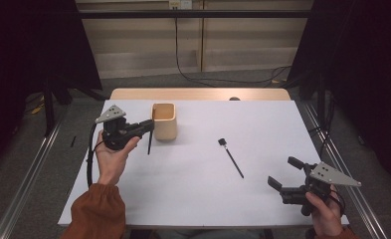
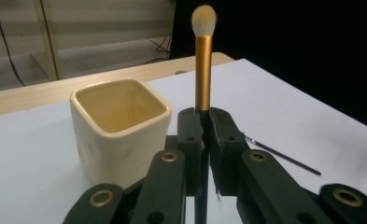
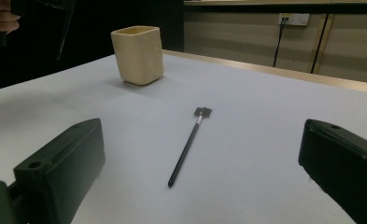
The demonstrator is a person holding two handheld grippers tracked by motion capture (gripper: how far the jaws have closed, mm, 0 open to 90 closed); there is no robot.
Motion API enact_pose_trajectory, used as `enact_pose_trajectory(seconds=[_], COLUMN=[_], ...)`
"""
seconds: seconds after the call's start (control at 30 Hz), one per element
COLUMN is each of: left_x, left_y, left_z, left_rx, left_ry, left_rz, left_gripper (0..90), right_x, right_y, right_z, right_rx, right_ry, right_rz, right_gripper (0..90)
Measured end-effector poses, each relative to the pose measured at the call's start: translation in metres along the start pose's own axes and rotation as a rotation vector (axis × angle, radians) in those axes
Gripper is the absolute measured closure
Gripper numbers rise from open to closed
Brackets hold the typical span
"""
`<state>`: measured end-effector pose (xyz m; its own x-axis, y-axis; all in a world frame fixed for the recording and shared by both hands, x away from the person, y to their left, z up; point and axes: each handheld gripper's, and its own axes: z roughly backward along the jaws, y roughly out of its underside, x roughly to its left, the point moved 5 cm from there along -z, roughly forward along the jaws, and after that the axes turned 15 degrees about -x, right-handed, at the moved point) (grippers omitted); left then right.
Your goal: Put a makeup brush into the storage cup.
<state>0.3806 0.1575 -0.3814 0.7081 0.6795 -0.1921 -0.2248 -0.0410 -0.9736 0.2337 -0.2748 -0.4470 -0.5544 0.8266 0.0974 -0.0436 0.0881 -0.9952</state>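
Observation:
My left gripper (image 1: pixel 149 125) is shut on a makeup brush (image 2: pixel 203 70) with a gold ferrule and white bristles, held upright with the tuft rising above the jaws. Its dark handle (image 1: pixel 149 144) hangs down toward the table, just left of a cream square cup (image 1: pixel 163 121). The cup (image 2: pixel 120 128) stands empty beside the jaws. A thin black brush (image 1: pixel 231 158) lies flat mid-table. My right gripper (image 1: pixel 281 171) hovers open at the front right, its jaws wide apart, pointing at the thin brush (image 3: pixel 188 145) with the cup (image 3: pixel 137 55) beyond.
The white table top (image 1: pixel 203 199) ends in a wooden strip (image 1: pixel 198 94) at the far edge. Dark curtains stand on both sides, and cables run over the floor behind. The person's other hand (image 3: pixel 1 21) appears at the upper left of the right gripper view.

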Motion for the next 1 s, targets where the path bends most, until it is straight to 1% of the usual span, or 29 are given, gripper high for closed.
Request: enact_pose_trajectory(seconds=[0.03, 0.1, 0.17, 0.23, 0.3, 0.33, 0.4, 0.47, 0.5, 0.53, 0.57, 0.6, 0.67, 0.77, 0.8, 0.83, 0.9, 1.0], left_x=[-0.001, -0.002, -0.003, -0.004, -0.007, -0.007, -0.010, -0.011, -0.011, -0.011, -0.011, -0.012, -0.013, -0.012, -0.011, -0.010, -0.008, -0.003], left_y=[-0.001, -0.006, -0.009, -0.012, -0.016, -0.017, -0.020, -0.021, -0.021, -0.021, -0.021, -0.021, -0.020, -0.021, -0.022, -0.024, -0.026, -0.031], left_z=[-0.001, -0.002, -0.003, -0.004, -0.005, -0.005, -0.007, -0.009, -0.010, -0.012, -0.013, -0.014, -0.016, -0.021, -0.022, -0.023, -0.025, -0.027], left_rx=[-0.002, -0.022, -0.029, -0.031, -0.036, -0.040, -0.049, -0.054, -0.059, -0.067, -0.069, -0.064, -0.069, -0.073, -0.073, -0.085, -0.093, -0.105], left_ry=[0.001, 0.009, 0.004, 0.005, 0.023, 0.023, 0.037, 0.038, 0.046, 0.039, 0.038, 0.040, 0.045, 0.039, 0.037, 0.040, 0.035, 0.029], left_rz=[0.000, 0.010, -0.003, -0.020, -0.036, -0.047, -0.057, -0.065, -0.064, -0.064, -0.071, -0.085, -0.080, -0.067, -0.065, -0.056, -0.053, -0.031], left_gripper=[83.9, 83.9, 83.9, 83.9, 83.9, 83.9, 83.9, 83.9, 83.9, 83.9, 83.9, 83.9, 83.9, 83.9, 83.8, 83.9, 83.9, 83.9], right_x=[0.000, 0.000, 0.000, 0.000, 0.000, 0.000, 0.000, 0.000, 0.000, 0.000, 0.001, 0.000, 0.000, 0.000, 0.001, 0.001, 0.001, 0.000], right_y=[0.000, 0.000, 0.000, 0.000, 0.001, 0.001, 0.001, 0.001, 0.001, 0.001, 0.001, 0.000, 0.001, 0.001, 0.001, 0.001, 0.001, 0.001], right_z=[0.000, 0.000, 0.000, 0.000, 0.000, 0.000, 0.000, 0.000, 0.000, 0.000, 0.000, 0.000, 0.000, 0.000, 0.000, 0.000, 0.000, 0.000], right_rx=[0.003, 0.002, 0.000, 0.002, 0.007, 0.007, 0.009, 0.008, 0.008, 0.008, 0.004, 0.002, 0.004, 0.004, 0.007, 0.004, 0.005, 0.007], right_ry=[-0.001, -0.001, -0.006, -0.001, -0.004, -0.003, -0.006, -0.009, -0.009, -0.007, -0.005, -0.006, -0.004, -0.003, -0.004, -0.006, -0.008, -0.003], right_rz=[-0.003, -0.005, 0.004, -0.003, -0.001, -0.004, -0.006, 0.000, 0.000, 0.000, -0.009, -0.008, -0.005, -0.007, -0.007, -0.003, -0.001, -0.006], right_gripper=[0.0, 0.0, 0.0, 0.0, 0.0, 0.0, 0.0, 0.0, 0.0, 0.0, 0.0, 0.0, 0.0, 0.0, 0.0, 0.0, 0.0, 0.0])
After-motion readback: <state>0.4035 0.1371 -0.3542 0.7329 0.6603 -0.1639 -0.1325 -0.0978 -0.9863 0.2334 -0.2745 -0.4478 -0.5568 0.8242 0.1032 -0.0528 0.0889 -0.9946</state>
